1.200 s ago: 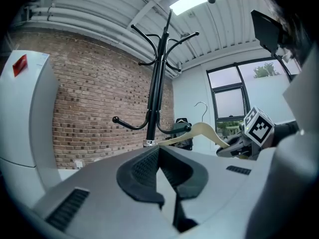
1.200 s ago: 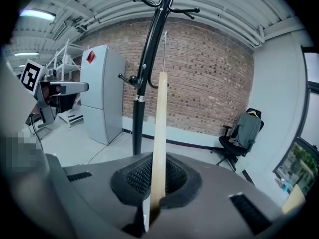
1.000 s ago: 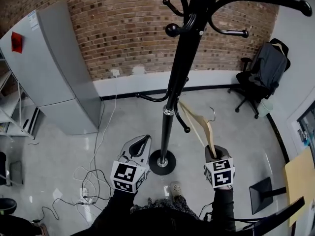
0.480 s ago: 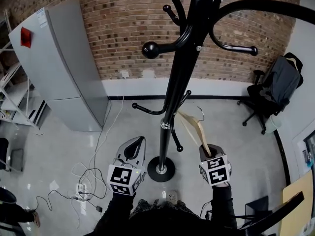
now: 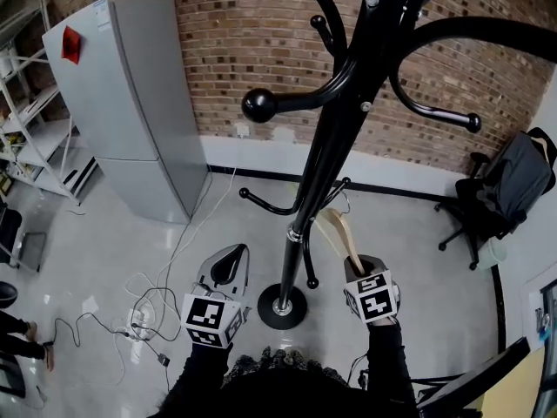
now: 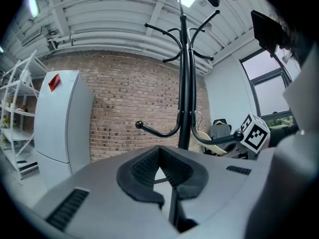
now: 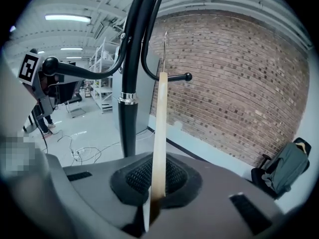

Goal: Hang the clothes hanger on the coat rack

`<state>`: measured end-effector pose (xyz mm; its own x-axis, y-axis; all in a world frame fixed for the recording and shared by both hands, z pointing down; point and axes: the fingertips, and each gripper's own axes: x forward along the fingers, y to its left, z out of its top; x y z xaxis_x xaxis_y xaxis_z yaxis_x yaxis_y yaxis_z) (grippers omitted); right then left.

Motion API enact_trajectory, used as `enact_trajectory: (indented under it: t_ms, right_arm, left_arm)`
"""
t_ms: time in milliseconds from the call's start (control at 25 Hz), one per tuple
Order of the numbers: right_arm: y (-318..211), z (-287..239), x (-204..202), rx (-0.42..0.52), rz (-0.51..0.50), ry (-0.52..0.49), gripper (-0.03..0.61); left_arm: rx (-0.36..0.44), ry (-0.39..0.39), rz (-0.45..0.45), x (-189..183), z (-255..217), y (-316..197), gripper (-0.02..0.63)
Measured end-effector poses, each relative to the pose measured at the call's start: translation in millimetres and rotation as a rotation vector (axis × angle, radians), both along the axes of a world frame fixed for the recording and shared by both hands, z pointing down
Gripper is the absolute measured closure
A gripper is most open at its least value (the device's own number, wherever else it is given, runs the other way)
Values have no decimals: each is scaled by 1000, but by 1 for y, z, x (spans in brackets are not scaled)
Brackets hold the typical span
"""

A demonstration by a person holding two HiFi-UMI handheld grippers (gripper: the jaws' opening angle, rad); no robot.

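Both of your grippers have drifted a little to the left and closer to the pole since a second ago, and your head has turned so that the grey fridge [image 5: 130, 103] sits further to the right in the head view.

Your left gripper [image 6: 167, 176] has its jaws brought together with nothing between them. It hangs to the left of the pole, above the bare floor.

Your right gripper [image 7: 153, 185] is clamped on the wooden clothes hanger [image 7: 159, 133], gripping one end of it. In the right gripper view you see the hanger edge-on, standing straight up out of the jaws, with its thin metal hook [image 7: 164, 46] at the top. The hook rises close to a ball-tipped arm of the rack; whether it touches that arm you cannot tell from these views.

The hanger is not hung on the coat rack [image 5: 324, 164]. In the head view it leans up and away from your right gripper, just right of the pole, with a short lower peg [image 5: 306, 264] between them. The round base [image 5: 282, 306] sits on the floor between your two grippers.

Further out, loose cables [image 5: 148, 307] lie on the floor at the left. Far behind runs a brick wall [image 5: 252, 42], and an office chair [image 5: 505, 190] stands at the far right.
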<state>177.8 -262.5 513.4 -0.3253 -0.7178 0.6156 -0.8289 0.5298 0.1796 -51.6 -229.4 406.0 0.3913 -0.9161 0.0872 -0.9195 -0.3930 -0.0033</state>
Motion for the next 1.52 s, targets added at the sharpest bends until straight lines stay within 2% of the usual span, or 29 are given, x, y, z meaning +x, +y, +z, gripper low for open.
enact_trajectory:
  t_ms: [320, 640, 800, 1120, 1520]
  right_arm:
    - [-24, 26, -18, -58, -74, 7, 565]
    - [-29, 54, -23, -133, -111, 29, 563]
    - [-29, 60, -28, -145, -109, 1, 563]
    - [-28, 56, -28, -108, -75, -10, 561]
    - [-22, 3, -26, 68, -31, -89, 518]
  left_arm:
    - [-3, -28, -90, -22, -1, -2, 606]
    - [-19, -36, -127, -36, 2, -7, 606]
    - [-22, -44, -136, -44, 2, -9, 606]
    - [-37, -48, -88, -40, 6, -9, 606]
    - [-28, -33, -4, -28, 3, -7, 606]
